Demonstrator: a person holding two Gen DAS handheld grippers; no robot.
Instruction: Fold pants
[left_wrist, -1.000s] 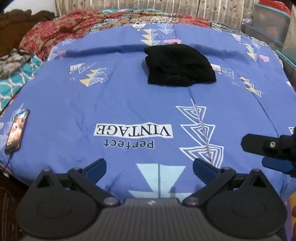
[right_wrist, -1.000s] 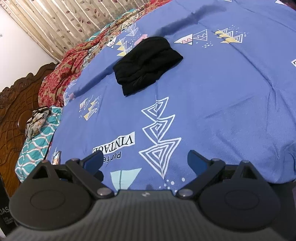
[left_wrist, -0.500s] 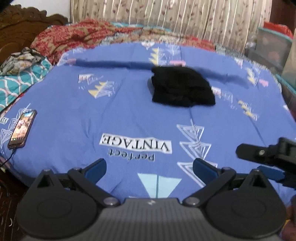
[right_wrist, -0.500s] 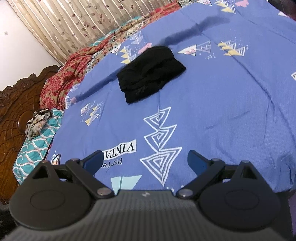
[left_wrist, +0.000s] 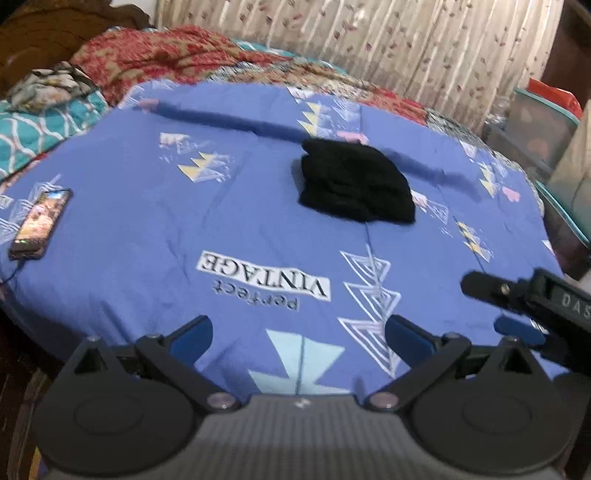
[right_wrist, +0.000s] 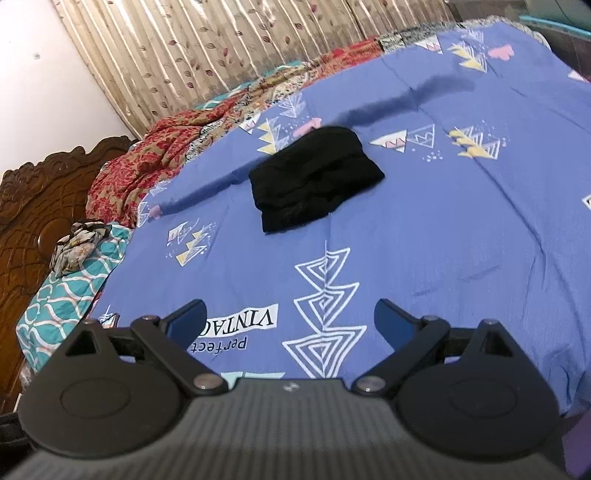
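Folded black pants (left_wrist: 354, 182) lie on the bedspread (left_wrist: 147, 221) (both tongs wide apart, empty).

Black pants (left_wrist: 354, 184) on blue triangle-patterned bedspread (left_wrist: 147, 206); blue-tipped tongs (left_wrist: 299, 332).

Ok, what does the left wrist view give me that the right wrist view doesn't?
Only the left wrist view shows the right gripper from the side, low at the right edge, the whole phone lying on the blue bedspread at the left, and plastic storage bins beyond the bed.

Only the right wrist view shows the carved wooden headboard and a bare white wall.

Both show the folded black pants mid-bed, the curtain, and open, empty jaws.
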